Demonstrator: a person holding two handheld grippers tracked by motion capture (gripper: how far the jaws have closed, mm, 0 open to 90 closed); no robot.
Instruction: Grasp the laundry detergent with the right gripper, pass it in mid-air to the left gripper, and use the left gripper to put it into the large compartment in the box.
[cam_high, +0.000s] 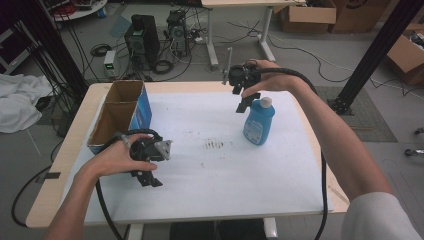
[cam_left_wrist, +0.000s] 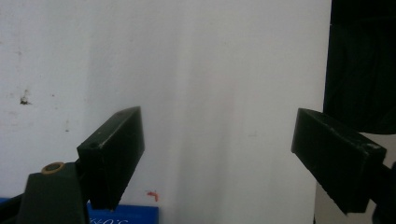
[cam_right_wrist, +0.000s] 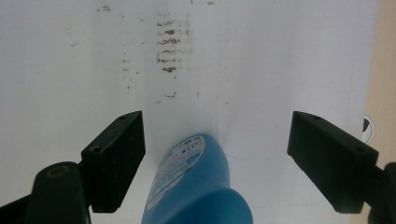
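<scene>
A blue bottle (cam_high: 259, 121) with a white cap stands upright on the white sheet (cam_high: 210, 170) at the table's right side. My right gripper (cam_high: 244, 104) hangs just above and to the left of its cap, pointing down, open. In the right gripper view the blue bottle (cam_right_wrist: 196, 186) rises between the two spread jaws, touching neither. My left gripper (cam_high: 150, 180) hovers low over the sheet at the front left, open and holding nothing. An open cardboard box (cam_high: 120, 114) with a blue side stands at the left.
Brown smudges (cam_high: 215, 144) mark the middle of the sheet. The wooden table edge (cam_high: 57, 165) runs around the sheet. Beyond the table lie computer towers (cam_high: 145, 37), cables, cardboard boxes (cam_high: 307, 15) and a black frame post (cam_high: 380, 50).
</scene>
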